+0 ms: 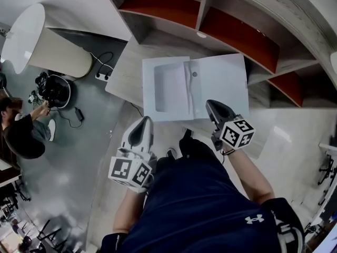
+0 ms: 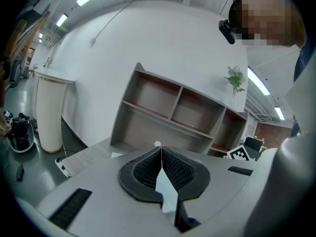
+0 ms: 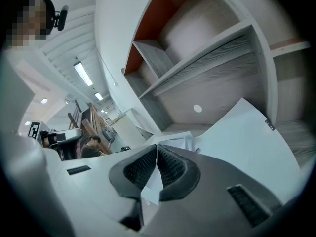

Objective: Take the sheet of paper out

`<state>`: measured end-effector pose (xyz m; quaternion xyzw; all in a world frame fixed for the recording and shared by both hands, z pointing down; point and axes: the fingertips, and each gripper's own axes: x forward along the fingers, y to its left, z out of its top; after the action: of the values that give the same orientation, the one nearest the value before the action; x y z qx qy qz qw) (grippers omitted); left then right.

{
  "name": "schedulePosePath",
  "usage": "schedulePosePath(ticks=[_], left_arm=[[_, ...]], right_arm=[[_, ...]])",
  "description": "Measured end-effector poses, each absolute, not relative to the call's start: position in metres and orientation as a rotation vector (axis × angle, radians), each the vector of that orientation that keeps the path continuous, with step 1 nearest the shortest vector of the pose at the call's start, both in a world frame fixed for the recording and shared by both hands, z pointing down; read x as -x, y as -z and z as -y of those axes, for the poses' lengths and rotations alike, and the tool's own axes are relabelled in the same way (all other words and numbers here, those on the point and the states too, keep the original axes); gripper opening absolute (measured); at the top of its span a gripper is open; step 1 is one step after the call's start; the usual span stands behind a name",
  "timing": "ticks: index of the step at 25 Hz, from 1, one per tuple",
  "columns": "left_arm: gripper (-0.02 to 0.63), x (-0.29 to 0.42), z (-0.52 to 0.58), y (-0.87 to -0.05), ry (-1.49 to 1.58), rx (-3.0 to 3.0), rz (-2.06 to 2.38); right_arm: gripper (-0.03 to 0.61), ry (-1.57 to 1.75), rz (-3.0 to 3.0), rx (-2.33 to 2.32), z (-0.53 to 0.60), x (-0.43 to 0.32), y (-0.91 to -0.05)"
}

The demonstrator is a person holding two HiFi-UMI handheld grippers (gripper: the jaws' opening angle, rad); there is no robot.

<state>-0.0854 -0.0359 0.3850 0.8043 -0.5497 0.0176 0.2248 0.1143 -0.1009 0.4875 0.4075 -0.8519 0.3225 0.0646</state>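
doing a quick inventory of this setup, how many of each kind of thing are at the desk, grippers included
grippers: 2 (left gripper, right gripper, jaws together on both)
white folder, lying open: 1
desk: 1
shelf unit: 1
total: 5

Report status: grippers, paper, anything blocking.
Both shut, empty: left gripper near the table edge, right gripper over the open folder. Sheet of paper lies inside it. Nothing blocking.

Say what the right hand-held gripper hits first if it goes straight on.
Likely the open white folder: the shut right hand-held gripper points slightly down at its right half, tips near its near edge. Depth is unclear.
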Motion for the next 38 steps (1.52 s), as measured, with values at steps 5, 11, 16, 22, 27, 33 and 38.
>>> schedulePosePath(ticks=[5,11,16,22,27,33,38], left_arm=[[0.017,0.086,0.046,-0.395,-0.085,-2.191,1.547],[0.017,0.088,0.056,-0.414,-0.135,-2.156,1.550],[0.017,0.090,0.067,-0.421,-0.147,-2.156,1.507],[0.017,0.104,0.083,-0.433,-0.189,-2.170,1.433],[0.017,0.121,0.097,-0.461,-0.241,-2.152,1.359],[0.137,0.127,0.104,-0.495,-0.221,-2.080,1.232],[0.144,0.128,0.106,-0.502,-0.213,-2.065,1.200]], right_arm=[[0.014,-1.071,2.524,-1.202,0.122,-0.113,-0.515],[0.015,-1.222,2.427,-1.173,0.149,-0.108,-0.566],[0.015,-1.239,2.338,-1.157,0.165,-0.104,-0.603],[0.156,-1.313,2.290,-1.093,0.177,-0.081,-0.633],[0.204,-1.279,2.267,-1.056,0.190,-0.060,-0.646],[0.207,-1.273,2.193,-1.075,0.205,-0.053,-0.669],[0.216,-1.275,2.140,-1.127,0.216,-0.056,-0.689]])
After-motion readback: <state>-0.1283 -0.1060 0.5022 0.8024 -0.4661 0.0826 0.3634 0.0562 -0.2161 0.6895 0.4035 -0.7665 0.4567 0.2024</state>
